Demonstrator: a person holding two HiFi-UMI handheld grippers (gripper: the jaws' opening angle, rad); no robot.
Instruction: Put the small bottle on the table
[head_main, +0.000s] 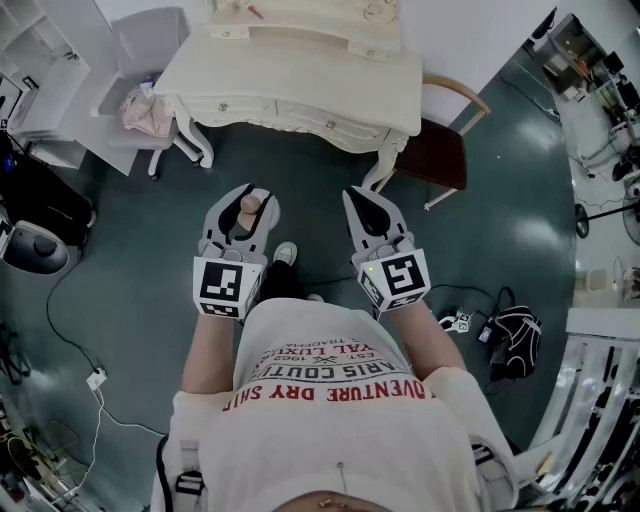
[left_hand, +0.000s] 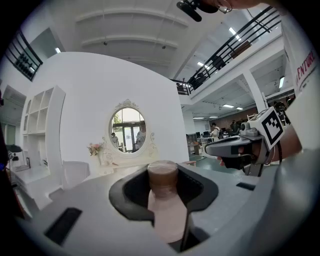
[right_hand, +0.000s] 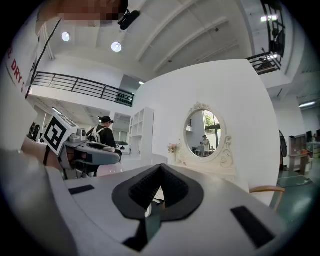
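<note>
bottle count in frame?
1. A small pink bottle with a brown cap sits clamped in the left tool. The right tool holds none. The top of the dressing table is mostly out of frame, so more may be hidden.

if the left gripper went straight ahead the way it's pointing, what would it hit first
Probably the white dressing table. The left gripper, shut on the small bottle, points at it, and nothing shows in between. Whether it would meet the table edge or the oval mirror above is unclear.
</note>
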